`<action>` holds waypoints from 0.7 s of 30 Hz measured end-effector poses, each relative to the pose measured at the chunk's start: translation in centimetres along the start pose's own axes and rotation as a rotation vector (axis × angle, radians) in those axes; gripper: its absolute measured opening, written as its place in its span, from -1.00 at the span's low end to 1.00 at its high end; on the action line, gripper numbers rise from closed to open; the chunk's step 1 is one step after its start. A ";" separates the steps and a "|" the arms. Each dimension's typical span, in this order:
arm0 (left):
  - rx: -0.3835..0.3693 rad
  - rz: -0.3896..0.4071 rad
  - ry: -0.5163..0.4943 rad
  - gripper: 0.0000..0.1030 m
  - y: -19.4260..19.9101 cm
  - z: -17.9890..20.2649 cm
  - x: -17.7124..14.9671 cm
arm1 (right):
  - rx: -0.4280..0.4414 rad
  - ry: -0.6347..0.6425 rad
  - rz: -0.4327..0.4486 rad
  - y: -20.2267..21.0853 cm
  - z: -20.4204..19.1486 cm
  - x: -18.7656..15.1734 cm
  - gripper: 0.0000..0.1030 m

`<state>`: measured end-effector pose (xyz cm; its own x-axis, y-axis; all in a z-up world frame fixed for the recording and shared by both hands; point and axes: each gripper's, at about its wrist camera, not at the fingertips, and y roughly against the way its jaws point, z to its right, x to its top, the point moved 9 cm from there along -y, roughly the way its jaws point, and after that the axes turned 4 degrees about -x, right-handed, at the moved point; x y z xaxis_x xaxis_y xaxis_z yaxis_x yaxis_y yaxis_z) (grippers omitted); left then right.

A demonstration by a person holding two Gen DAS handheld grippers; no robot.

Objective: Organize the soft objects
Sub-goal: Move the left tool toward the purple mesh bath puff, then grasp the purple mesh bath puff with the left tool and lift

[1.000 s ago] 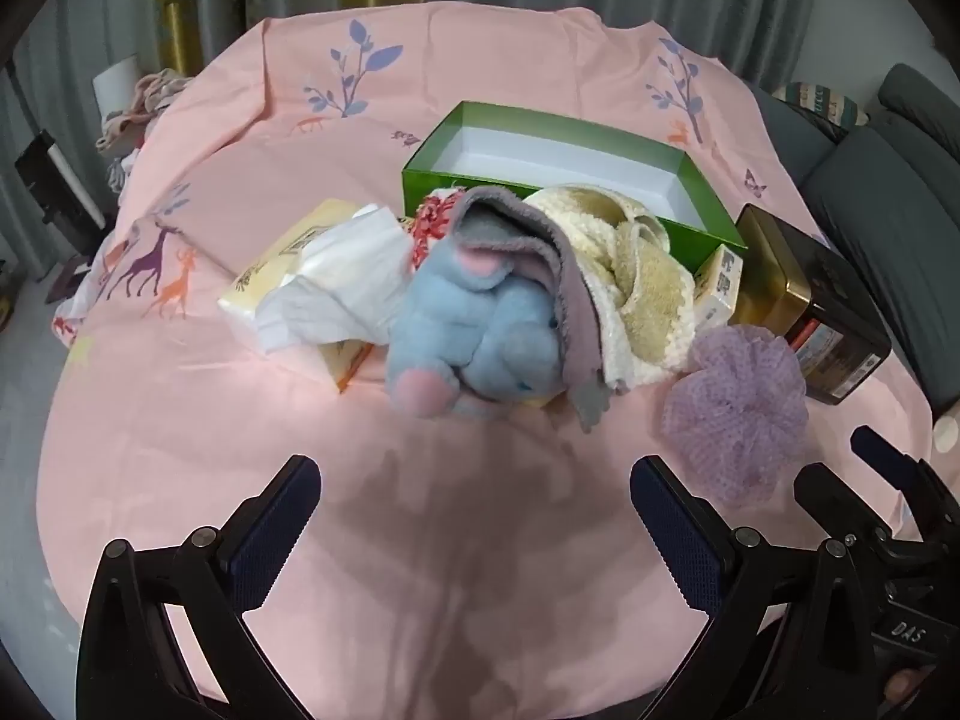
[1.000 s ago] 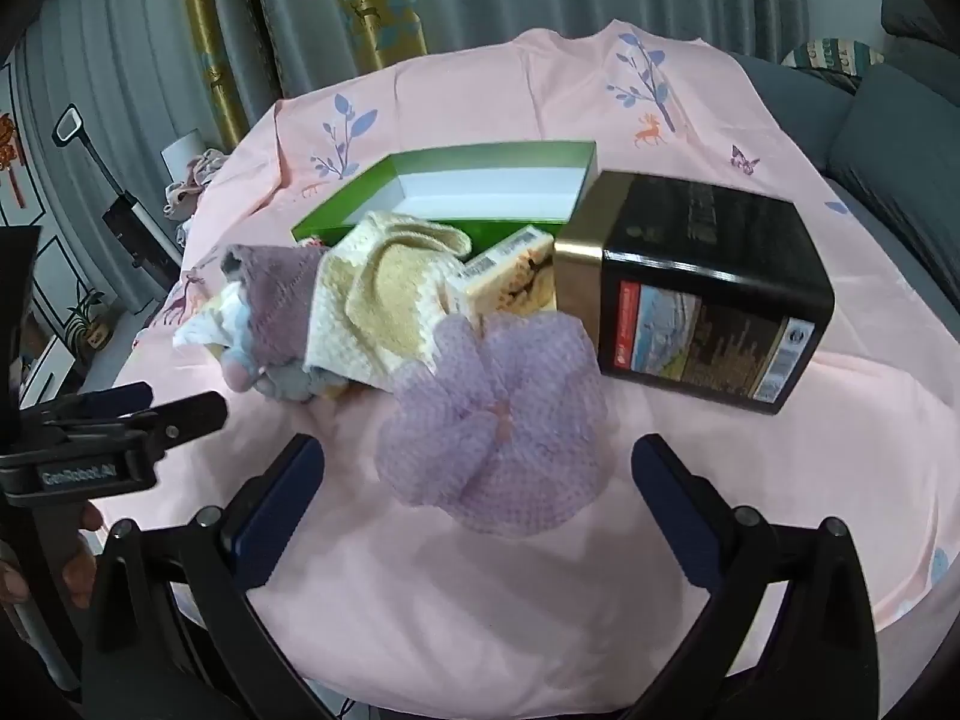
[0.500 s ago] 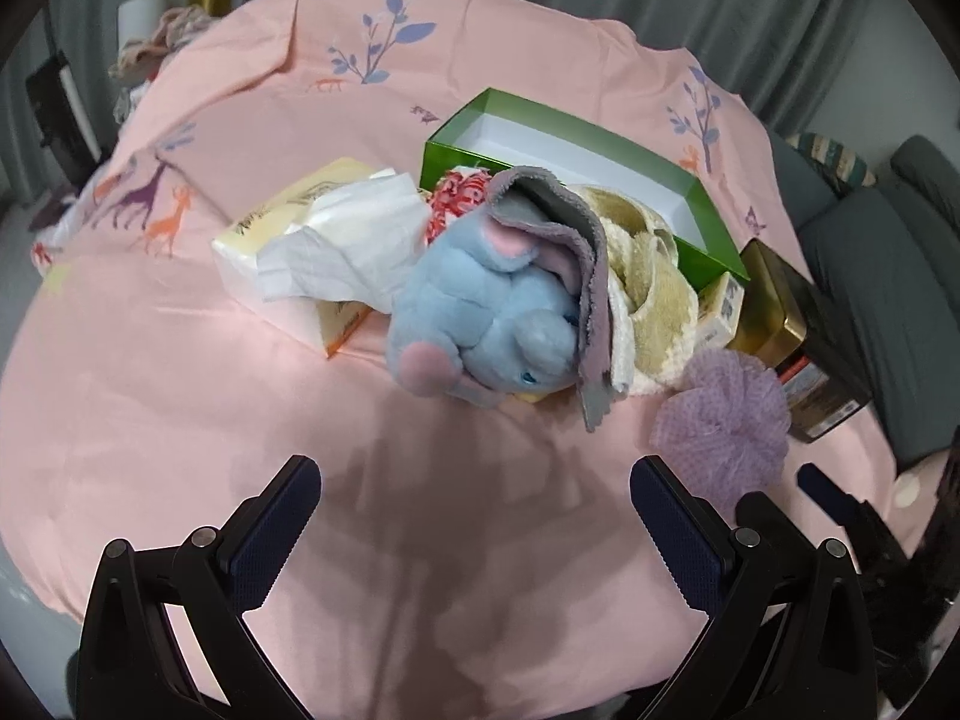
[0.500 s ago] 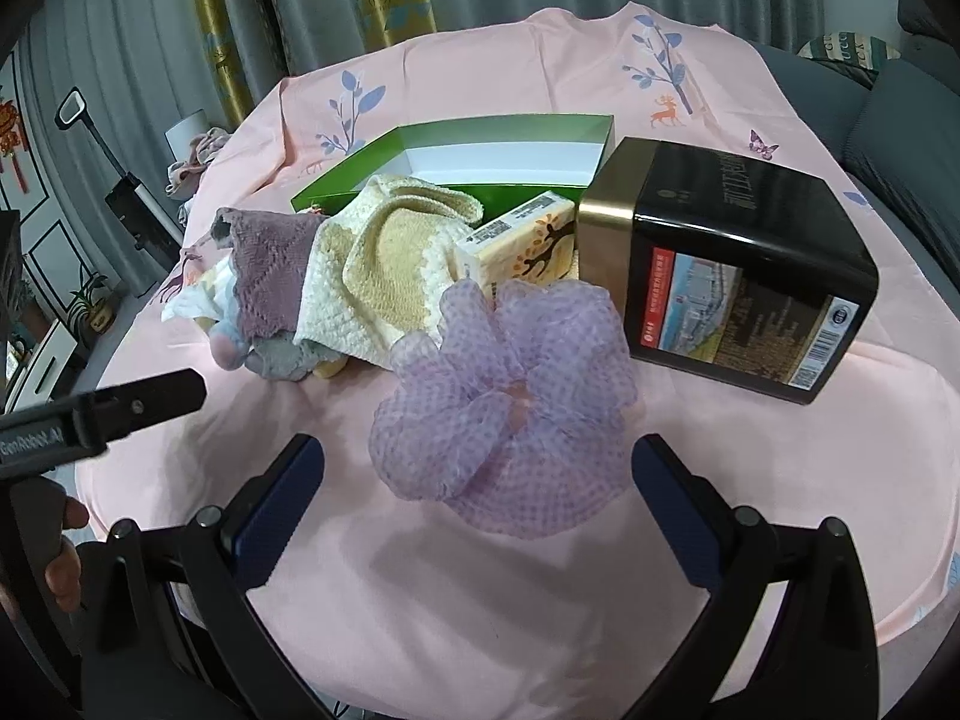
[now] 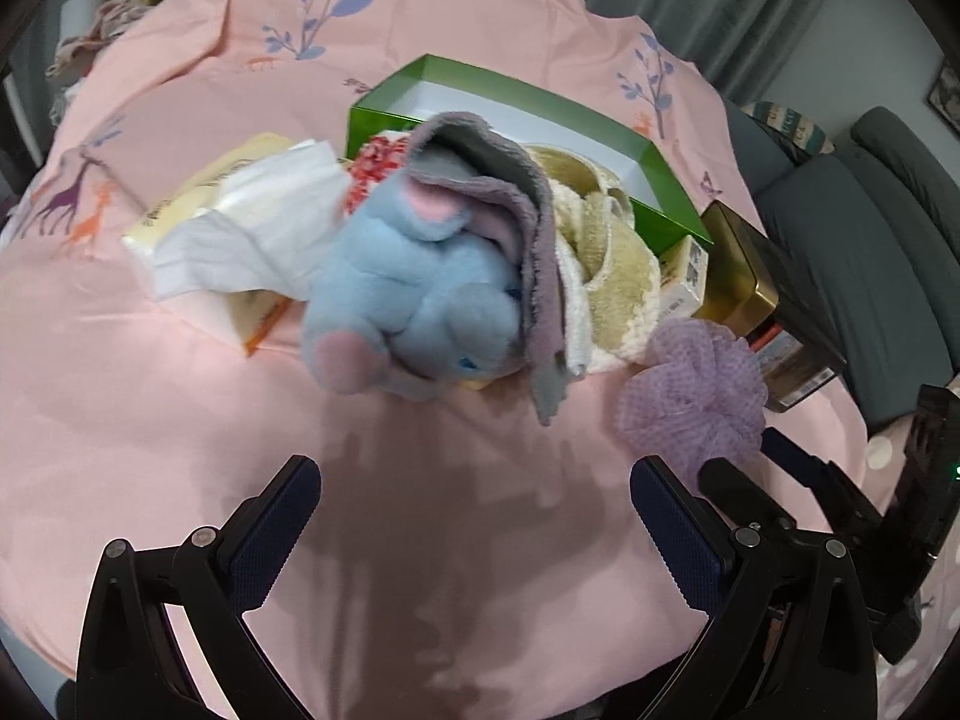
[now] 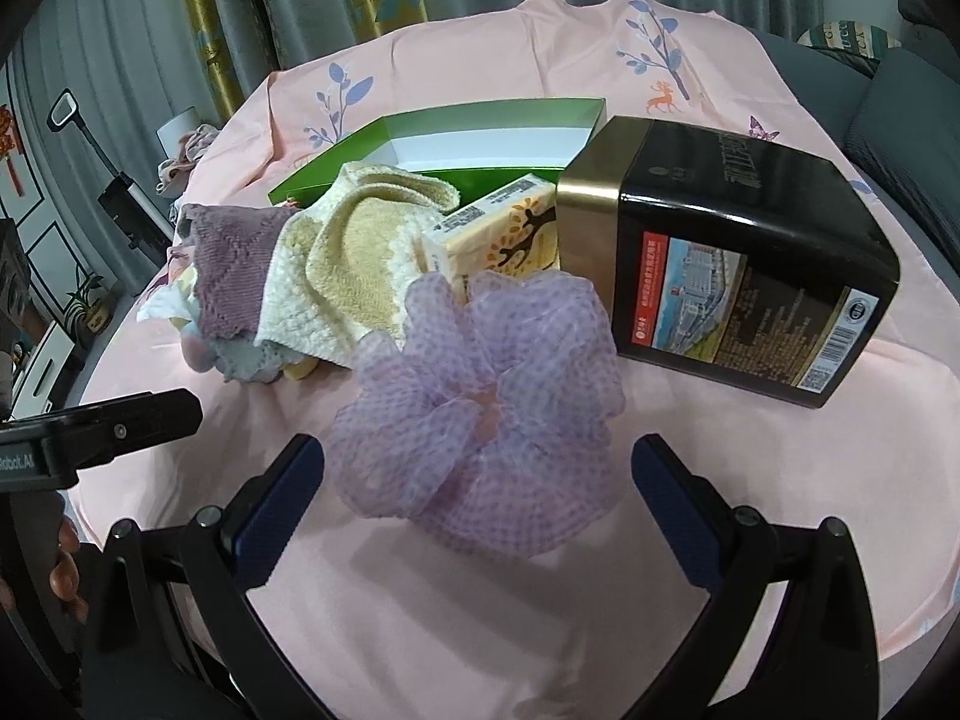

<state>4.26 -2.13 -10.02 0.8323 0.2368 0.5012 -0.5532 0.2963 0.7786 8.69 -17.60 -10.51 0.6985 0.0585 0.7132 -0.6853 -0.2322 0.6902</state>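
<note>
A blue plush elephant [image 5: 414, 306] lies on the pink cloth with a grey-purple cloth [image 5: 510, 180] draped over it and a cream-yellow towel [image 5: 606, 258] beside it. A purple mesh bath puff [image 5: 696, 396] lies to the right; it also shows in the right wrist view [image 6: 480, 420]. My left gripper [image 5: 474, 534] is open and empty, short of the elephant. My right gripper [image 6: 477, 516] is open, its fingers on either side of the puff's near edge. The empty green box [image 5: 540, 114] stands behind the pile.
A black and gold tin [image 6: 732, 264] lies on its side right of the puff. A small printed carton [image 6: 498, 234] leans behind the puff. A tissue pack [image 5: 240, 228] lies left of the elephant. A grey sofa [image 5: 870, 240] is at the right.
Both grippers have moved forward: the elephant and the puff are nearer and larger. The puff now reaches between my right fingers. Both stay open.
</note>
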 end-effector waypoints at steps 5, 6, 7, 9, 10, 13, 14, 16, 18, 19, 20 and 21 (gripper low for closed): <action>-0.096 -0.034 -0.026 1.00 -1.0 1.6 0.2 | 0.011 0.011 0.000 -0.8 0.2 0.0 0.99; -0.115 -0.043 -0.035 1.00 -1.2 2.0 0.1 | 0.014 0.017 0.001 -0.9 0.2 0.0 0.99; -0.135 -0.054 -0.043 1.00 -1.3 2.5 0.0 | 0.018 0.024 0.004 -0.9 0.1 -0.1 0.99; -0.153 -0.073 -0.060 1.00 -1.8 3.2 -0.1 | 0.029 0.047 0.007 -1.1 0.0 -0.1 0.99; -0.165 -0.084 -0.070 1.00 -1.9 3.6 -0.2 | 0.032 0.060 0.008 -1.2 -0.1 -0.2 0.99; -0.239 -0.097 -0.097 1.00 -2.0 5.4 -0.2 | 0.048 0.079 0.010 -1.4 -0.3 -0.2 0.99; -0.268 -0.097 -0.104 1.00 -2.0 6.1 -0.2 | 0.047 0.083 0.008 -1.4 -0.3 -0.2 0.99; -0.295 -0.091 -0.103 1.00 -2.1 6.8 0.0 | 0.040 0.088 0.004 -1.6 -0.2 -0.3 0.99; -0.310 -0.080 -0.102 1.00 -2.5 7.3 0.2 | 0.050 0.083 0.000 -1.7 -0.1 -0.4 0.99; -0.310 -0.080 -0.098 1.00 -2.9 7.5 0.3 | 0.056 0.080 -0.003 -1.8 -0.1 -0.4 0.99; -0.322 -0.096 -0.086 1.00 -3.4 7.8 0.1 | 0.059 0.079 -0.004 -1.8 0.0 -0.4 0.99; -0.337 -0.112 -0.077 1.00 -3.8 8.0 -0.1 | 0.058 0.079 -0.002 -1.8 0.1 -0.4 0.99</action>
<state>6.63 -10.66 -10.02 0.8815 0.1192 0.4568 -0.4286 0.6079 0.6684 9.66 -17.30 -12.00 0.6798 0.1349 0.7209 -0.6693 -0.2880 0.6849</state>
